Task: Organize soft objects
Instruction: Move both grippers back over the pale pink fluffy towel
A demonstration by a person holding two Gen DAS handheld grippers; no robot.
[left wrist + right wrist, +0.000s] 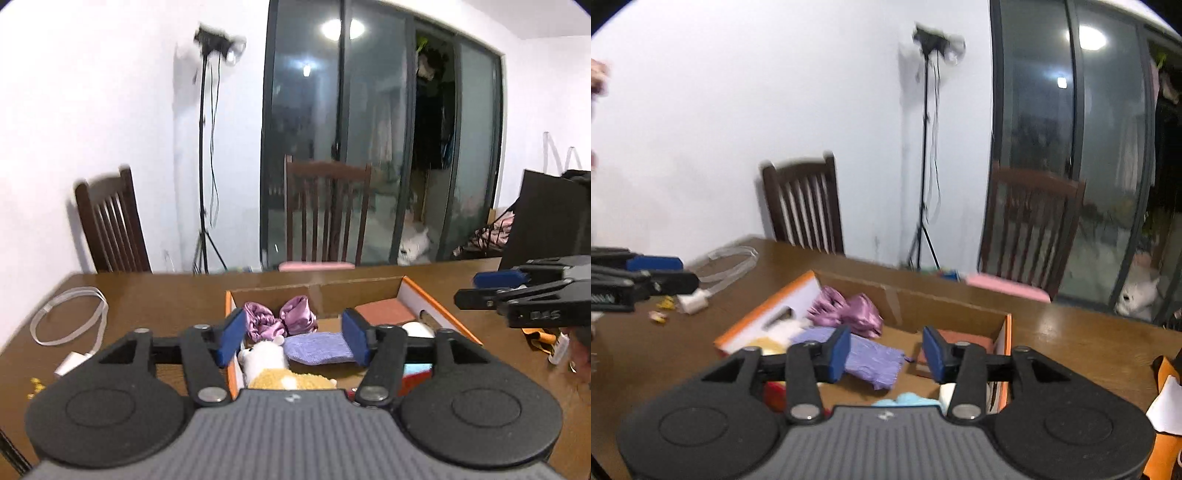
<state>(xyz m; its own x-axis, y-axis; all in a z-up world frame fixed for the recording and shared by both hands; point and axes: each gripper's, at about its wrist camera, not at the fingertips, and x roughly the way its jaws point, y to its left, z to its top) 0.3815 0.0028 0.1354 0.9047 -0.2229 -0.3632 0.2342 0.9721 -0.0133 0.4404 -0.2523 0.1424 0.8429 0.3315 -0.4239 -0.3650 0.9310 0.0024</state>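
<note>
Hovering with fingers spread wide and empty, the left gripper (293, 338) and right gripper (885, 350) are hanging over the cardboard box (439, 308) on the table (155, 295). Lying inside are two purple scrunchies (280, 321) and one lavender cloth (319, 347). Only the left view is showing the one plush toy (264, 356); the right view alone is catching something light blue (910, 399). No writing is reading clearly.

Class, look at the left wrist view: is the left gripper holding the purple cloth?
No. The left gripper is open and empty above the box, with the purple cloth lying inside it.
</note>
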